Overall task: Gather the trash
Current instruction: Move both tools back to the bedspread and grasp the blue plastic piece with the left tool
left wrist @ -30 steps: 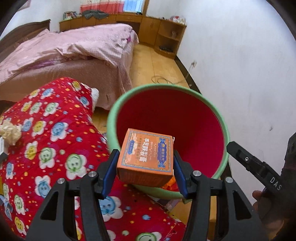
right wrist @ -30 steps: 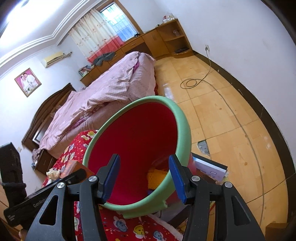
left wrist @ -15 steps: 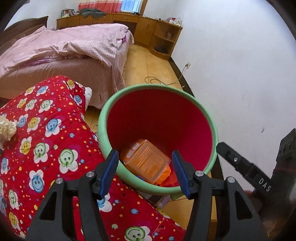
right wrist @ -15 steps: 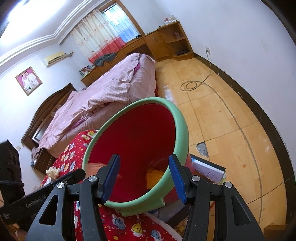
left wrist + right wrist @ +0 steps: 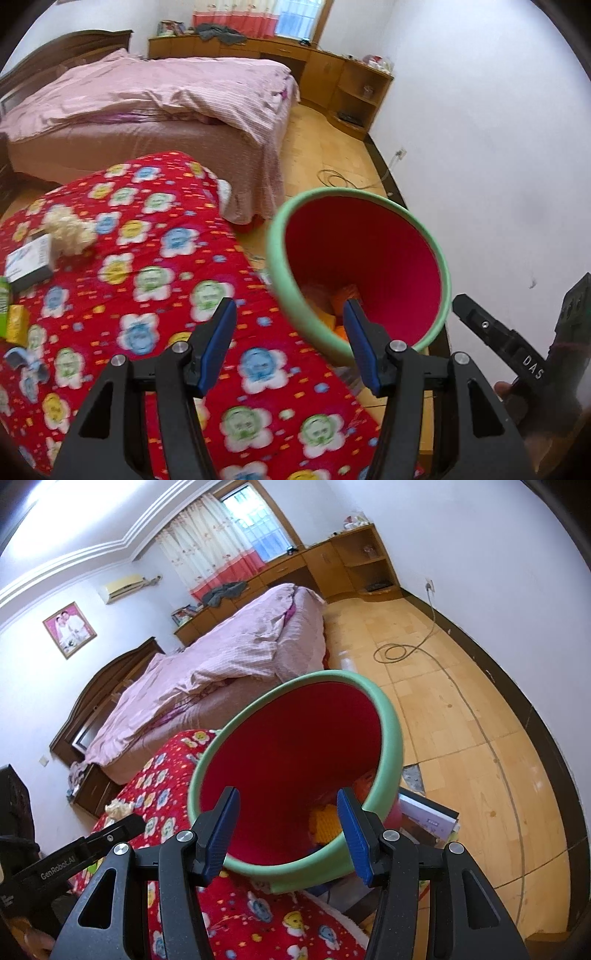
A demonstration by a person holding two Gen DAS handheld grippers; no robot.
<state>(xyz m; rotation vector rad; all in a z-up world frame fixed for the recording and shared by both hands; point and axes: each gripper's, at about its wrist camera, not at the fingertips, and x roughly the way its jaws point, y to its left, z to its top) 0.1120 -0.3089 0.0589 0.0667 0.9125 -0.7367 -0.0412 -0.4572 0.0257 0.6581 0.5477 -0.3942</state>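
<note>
A red bin with a green rim [image 5: 356,195] stands beside the table with the red flowered cloth [image 5: 155,295]; it also shows in the right wrist view [image 5: 388,731]. Orange trash [image 5: 347,295] lies at its bottom, with yellow trash [image 5: 325,823] beside it. My left gripper [image 5: 290,345] is open and empty over the table edge, just left of the bin. My right gripper [image 5: 288,829] is open and empty right in front of the bin's near rim. On the cloth lie a crumpled paper wad [image 5: 68,234], a white box [image 5: 27,262] and a yellow-green carton [image 5: 13,319].
A bed with a pink cover [image 5: 155,99] stands behind the table. Wooden cabinets [image 5: 332,81] line the far wall. A cable [image 5: 399,650] lies coiled on the wooden floor. Books [image 5: 428,819] are stacked right of the bin. A white wall [image 5: 498,147] is at the right.
My left gripper opened and let go of the orange box, which fell into the bin. The left gripper then swung left over the table. The right gripper stayed by the bin.
</note>
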